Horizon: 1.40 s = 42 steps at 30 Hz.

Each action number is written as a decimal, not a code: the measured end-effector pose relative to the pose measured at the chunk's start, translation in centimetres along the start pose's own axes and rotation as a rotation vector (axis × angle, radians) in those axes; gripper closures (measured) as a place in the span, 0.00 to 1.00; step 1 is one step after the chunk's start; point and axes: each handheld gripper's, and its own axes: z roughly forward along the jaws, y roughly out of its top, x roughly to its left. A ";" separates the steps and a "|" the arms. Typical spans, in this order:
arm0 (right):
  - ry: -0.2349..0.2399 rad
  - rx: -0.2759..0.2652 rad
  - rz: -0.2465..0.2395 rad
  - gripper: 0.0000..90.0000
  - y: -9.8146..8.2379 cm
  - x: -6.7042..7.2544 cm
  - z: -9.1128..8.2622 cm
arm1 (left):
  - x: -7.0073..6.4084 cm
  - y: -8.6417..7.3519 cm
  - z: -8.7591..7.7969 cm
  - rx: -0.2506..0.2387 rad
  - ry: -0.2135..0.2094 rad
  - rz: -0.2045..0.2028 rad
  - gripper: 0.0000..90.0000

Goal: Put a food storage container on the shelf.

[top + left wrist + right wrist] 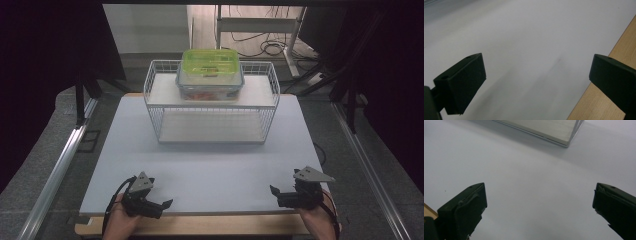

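A clear plastic box with a lime-green lid (210, 73) stands on the top shelf of a white wire rack (211, 102) at the far middle of the white table (200, 165). Something red and orange shows through the box's wall. My left gripper (161, 203) rests at the near left edge, held by a hand, its jaws wide apart with nothing between them (536, 82). My right gripper (274, 191) sits at the near right edge, also open and empty (539, 205). The rack's lower shelf corner (554, 131) appears at the top of the right gripper view.
A wooden strip (200, 225) runs along the table's near edge; it also shows as the wood edge (609, 95) in the left gripper view. Metal rails (60, 165) flank the table. Cables and a frame (265, 45) lie on the floor behind.
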 end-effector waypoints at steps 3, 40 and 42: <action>-0.004 0.002 0.006 0.00 -0.3 -0.2 -0.1 | 0.0 0.0 0.0 0.001 0.001 0.000 0.01; -0.024 0.118 0.062 0.00 -3.8 -1.9 1.4 | -0.1 0.0 0.3 0.016 -0.004 0.006 0.01; -0.021 0.126 0.062 0.00 -3.9 -1.9 1.5 | -0.1 0.0 0.3 0.016 -0.004 0.007 0.01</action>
